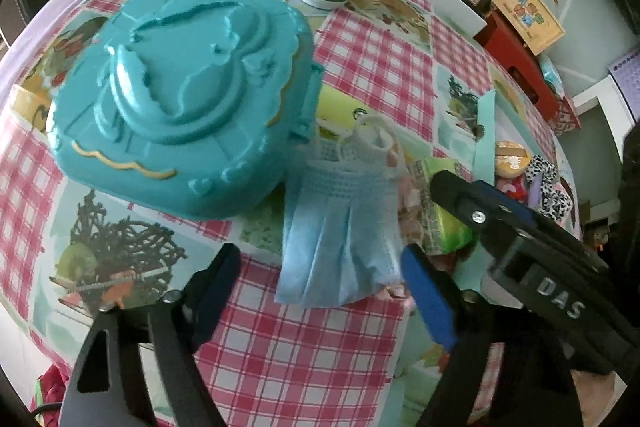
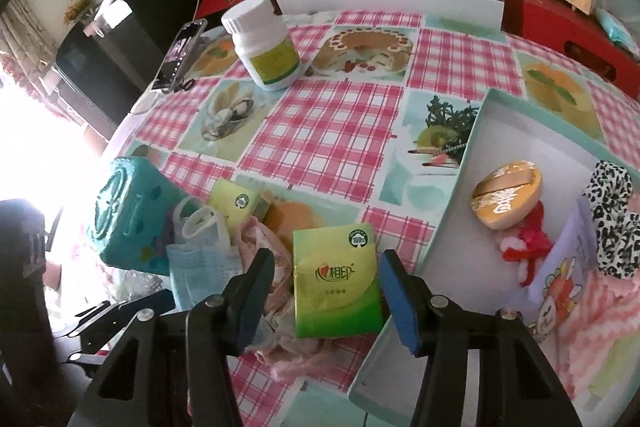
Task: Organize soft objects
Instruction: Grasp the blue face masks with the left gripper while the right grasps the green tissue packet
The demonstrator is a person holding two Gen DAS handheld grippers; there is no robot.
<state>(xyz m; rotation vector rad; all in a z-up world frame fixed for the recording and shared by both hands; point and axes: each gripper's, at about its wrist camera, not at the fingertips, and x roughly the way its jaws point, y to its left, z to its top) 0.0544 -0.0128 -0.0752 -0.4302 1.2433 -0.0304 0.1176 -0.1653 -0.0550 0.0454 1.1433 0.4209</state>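
Your left gripper (image 1: 320, 291) is hovering with fingers spread around the blue mask (image 1: 340, 227); your right gripper (image 2: 324, 295) is straddling the green tissue pack (image 2: 336, 283), fingers spread

Pink-and-white checked tabletop (image 2: 320, 123) with food pictures — teal case (image 1: 180, 99), pale blue mask (image 1: 340, 227), green tissue pack (image 2: 336, 283), leopard-print cloth (image 2: 612, 219).

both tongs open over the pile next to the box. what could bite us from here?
1. The left tongs straddle the blue face mask, which lies against the teal case; closing there could shove the case.
2. The right tongs frame the green tissue pack, which lies on pink fabric; the fabric might come up too.
3. Both tongs work one small pile, so they may collide.
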